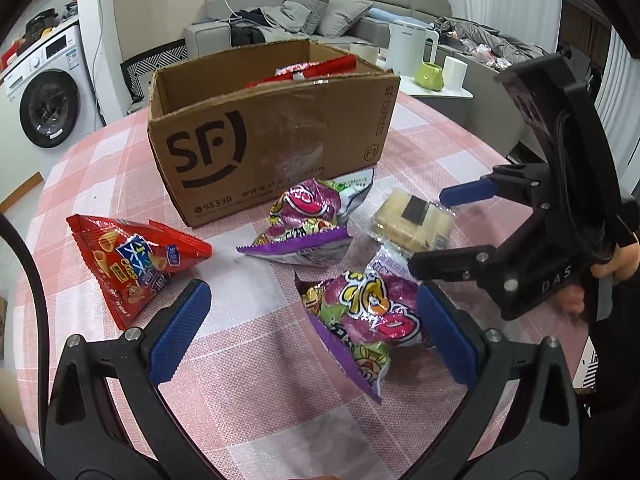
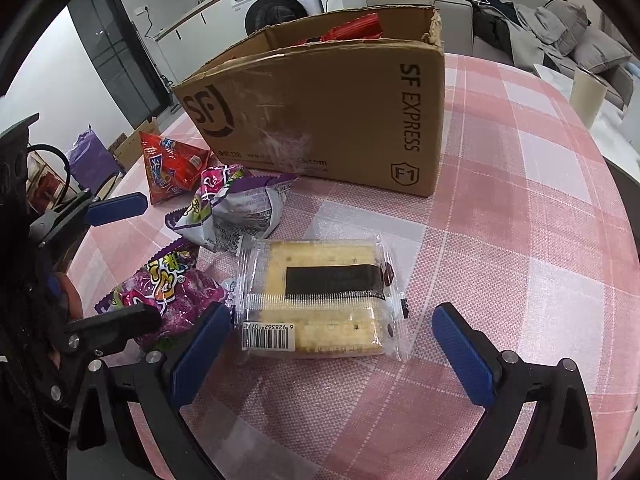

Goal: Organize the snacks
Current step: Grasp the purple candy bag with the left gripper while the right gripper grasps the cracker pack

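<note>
An open SF cardboard box [image 1: 276, 136] stands on the pink checked tablecloth and holds red snack packs [image 1: 320, 70]; it also shows in the right wrist view [image 2: 332, 120]. In front lie a red chip bag [image 1: 136, 264], two purple snack bags [image 1: 308, 220] [image 1: 360, 320], and a clear cracker pack [image 1: 414, 222]. My left gripper [image 1: 316, 332] is open, its right pad beside the near purple bag. My right gripper [image 2: 332, 356] is open, its jaws on either side of the near end of the cracker pack [image 2: 320, 300]. The right gripper [image 1: 444, 232] also shows in the left wrist view.
A washing machine [image 1: 48, 96] stands left. A sofa with cushions [image 1: 320, 12], a white kettle [image 1: 412, 46], a green bag [image 1: 430, 76] and a paper roll [image 1: 454, 72] are behind the table. The table edge [image 2: 616, 184] curves at right.
</note>
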Demonstrator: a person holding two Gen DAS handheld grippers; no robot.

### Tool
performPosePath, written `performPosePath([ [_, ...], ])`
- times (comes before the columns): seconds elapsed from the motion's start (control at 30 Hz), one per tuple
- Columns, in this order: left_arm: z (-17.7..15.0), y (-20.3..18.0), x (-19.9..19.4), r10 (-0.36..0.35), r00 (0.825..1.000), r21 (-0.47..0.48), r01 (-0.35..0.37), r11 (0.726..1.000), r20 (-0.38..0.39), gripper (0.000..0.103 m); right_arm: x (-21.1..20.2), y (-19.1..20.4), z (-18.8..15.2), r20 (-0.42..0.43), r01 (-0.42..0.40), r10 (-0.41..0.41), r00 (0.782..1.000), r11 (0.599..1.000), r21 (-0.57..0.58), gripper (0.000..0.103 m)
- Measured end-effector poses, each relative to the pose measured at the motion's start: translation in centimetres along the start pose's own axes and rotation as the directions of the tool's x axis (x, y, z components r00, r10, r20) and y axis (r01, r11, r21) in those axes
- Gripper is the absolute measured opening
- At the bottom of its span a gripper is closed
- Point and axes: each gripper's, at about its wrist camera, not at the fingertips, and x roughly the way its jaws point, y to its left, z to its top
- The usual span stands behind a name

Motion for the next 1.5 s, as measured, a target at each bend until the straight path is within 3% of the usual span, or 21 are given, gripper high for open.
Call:
performPosePath([
  [0.53, -0.9, 0.3, 1.4, -0.085, 0.994, -0.015, 0.084, 0.996, -0.072, 0.101, -0.6, -1.0, -0.2, 0.000, 0.066, -0.066, 0.998, 0.998, 0.020, 0.102],
  [0.73, -1.1, -0.8, 1.6, -0.145, 0.985, 0.009, 0.147, 0.989, -0.097, 0.087, -0.1, 0.3, -0.2, 0.002, 0.090, -0.090, 0.996, 0.995, -0.033, 0.102],
  [0.97, -1.2, -2.1, 1.3, -0.235, 0.966, 0.032, 0.240, 0.970, -0.108, 0.045, 0.2, 1.3, -0.4, 0.020, 0.114, -0.112, 0.993, 0.991, -0.073, 0.090],
  [1.5, -0.6, -0.6, -0.5, -0.088, 0.995, 0.031, 0.089, 0.996, -0.048, 0.037, 0.2, 2.0, -0.8, 0.020, 0.104, -0.102, 0.995, 0.990, -0.092, 0.087],
])
